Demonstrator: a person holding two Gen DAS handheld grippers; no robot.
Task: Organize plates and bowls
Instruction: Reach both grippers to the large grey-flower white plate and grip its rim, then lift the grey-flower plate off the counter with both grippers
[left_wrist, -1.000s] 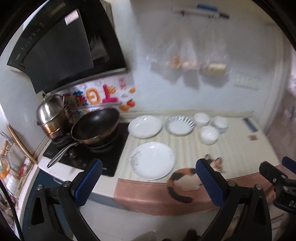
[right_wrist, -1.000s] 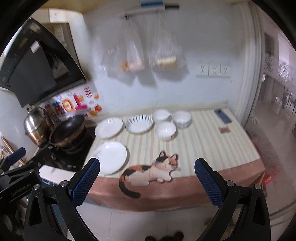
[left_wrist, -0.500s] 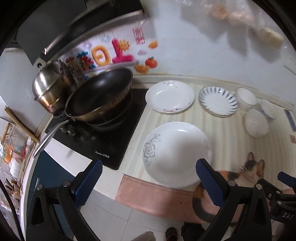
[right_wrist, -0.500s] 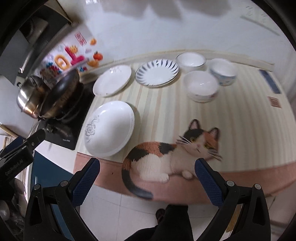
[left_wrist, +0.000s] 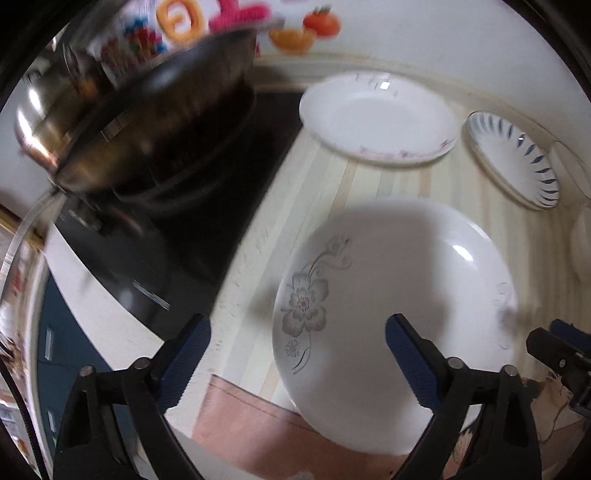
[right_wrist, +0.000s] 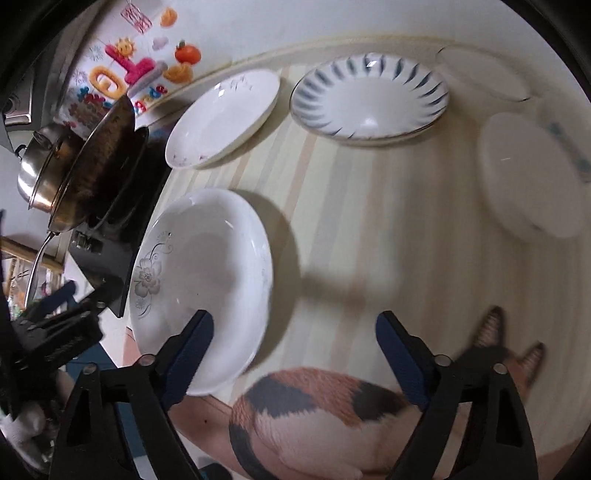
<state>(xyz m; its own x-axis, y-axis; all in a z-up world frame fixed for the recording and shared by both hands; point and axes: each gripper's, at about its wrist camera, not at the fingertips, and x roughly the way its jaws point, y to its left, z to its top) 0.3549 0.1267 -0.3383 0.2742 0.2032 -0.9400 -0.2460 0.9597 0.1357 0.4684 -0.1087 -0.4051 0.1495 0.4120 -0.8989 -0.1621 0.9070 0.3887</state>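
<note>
A large white plate with a grey flower (left_wrist: 399, 317) lies near the counter's front edge; it also shows in the right wrist view (right_wrist: 203, 291). My left gripper (left_wrist: 295, 354) is open, low over the plate's left rim. My right gripper (right_wrist: 295, 350) is open, its left finger over the plate's right rim. Behind lie a plain white plate (left_wrist: 376, 118) (right_wrist: 221, 118) and a blue-striped plate (left_wrist: 517, 158) (right_wrist: 369, 99). White bowls (right_wrist: 532, 177) sit at the right.
A dark wok (left_wrist: 155, 122) and a steel pot (right_wrist: 40, 173) stand on the black hob (left_wrist: 207, 221) to the left. A striped mat with a calico cat picture (right_wrist: 325, 417) covers the counter. The left gripper shows at the left of the right wrist view (right_wrist: 55, 332).
Both grippers have come down and forward toward the counter, closing in on the flowered plate. Both stay open. No dish has moved.
</note>
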